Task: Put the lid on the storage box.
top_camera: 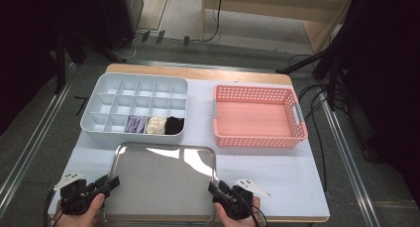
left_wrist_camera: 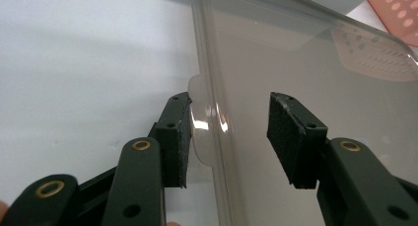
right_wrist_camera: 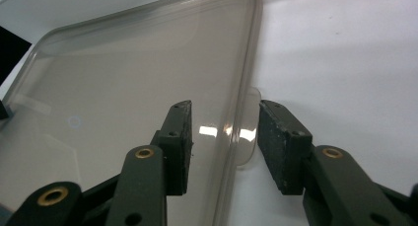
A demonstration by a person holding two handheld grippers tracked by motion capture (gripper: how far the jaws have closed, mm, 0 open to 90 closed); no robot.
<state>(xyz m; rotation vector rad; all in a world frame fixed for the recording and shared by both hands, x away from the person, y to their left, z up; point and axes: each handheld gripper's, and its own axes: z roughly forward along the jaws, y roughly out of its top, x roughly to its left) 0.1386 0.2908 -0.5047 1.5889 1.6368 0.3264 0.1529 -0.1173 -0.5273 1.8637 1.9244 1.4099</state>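
The clear lid point(top_camera: 163, 182) lies flat on the white table point(top_camera: 277, 172), at the near edge, in front of the grey divided organizer point(top_camera: 134, 105) and the pink basket point(top_camera: 257, 116).

The left hand point(top_camera: 79, 209) enters from the bottom edge and points the left gripper point(top_camera: 113, 182) inward at the lid's left rim. In the left gripper view, the jaws stand partly open astride the rim; the outer pad sits against the rim's small tab point(left_wrist_camera: 201, 122), the inner pad is apart from the lid.

The right hand point(top_camera: 236, 214) mirrors this pose. The right gripper point(top_camera: 214, 188) straddles the right rim, jaws partly open, neither pad pressing.
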